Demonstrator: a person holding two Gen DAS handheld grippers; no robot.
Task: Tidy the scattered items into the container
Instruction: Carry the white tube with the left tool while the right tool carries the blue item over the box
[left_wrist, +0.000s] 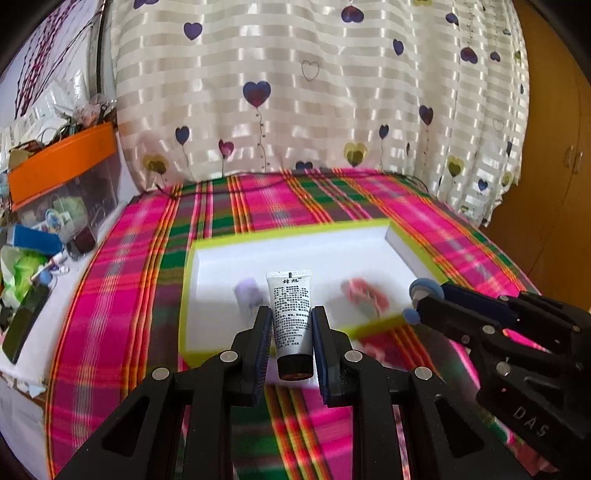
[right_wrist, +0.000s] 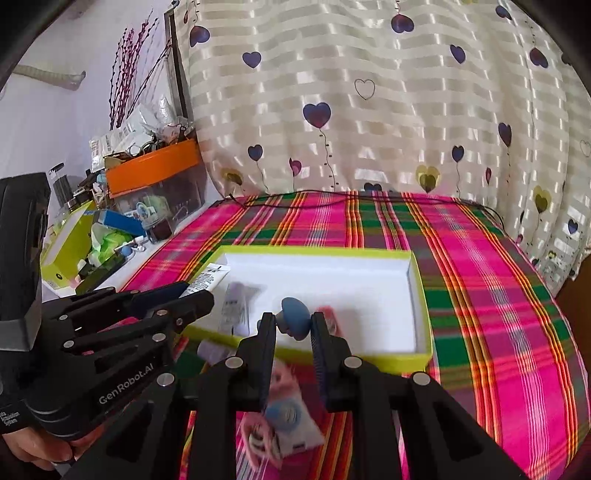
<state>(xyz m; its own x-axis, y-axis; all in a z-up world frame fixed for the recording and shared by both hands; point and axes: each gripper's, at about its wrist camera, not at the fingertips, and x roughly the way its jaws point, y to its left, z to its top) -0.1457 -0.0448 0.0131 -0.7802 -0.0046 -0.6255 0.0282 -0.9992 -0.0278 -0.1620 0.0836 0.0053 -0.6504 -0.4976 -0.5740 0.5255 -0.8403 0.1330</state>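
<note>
Plaid pink/green cloth (left_wrist: 122, 295) is covering the bed w/ a heart-print curtain (left_wrist: 295, 92) hanging behind, and the white-lined, green-rimmed box (left_wrist: 410, 243) is sitting open in the middle. L gripper (left_wrist: 291, 325) is clamping a grey tube (left_wrist: 291, 314), cap toward the camera, over the box's near edge, w/ blurred lilac & pink items lying inside the box. R gripper (right_wrist: 293, 326) is pinching a blue mushroom-shaped piece (right_wrist: 295, 317) just over the near rim, while a pink packet (right_wrist: 284, 424) is lying on the cloth below it, outside the box.
</note>
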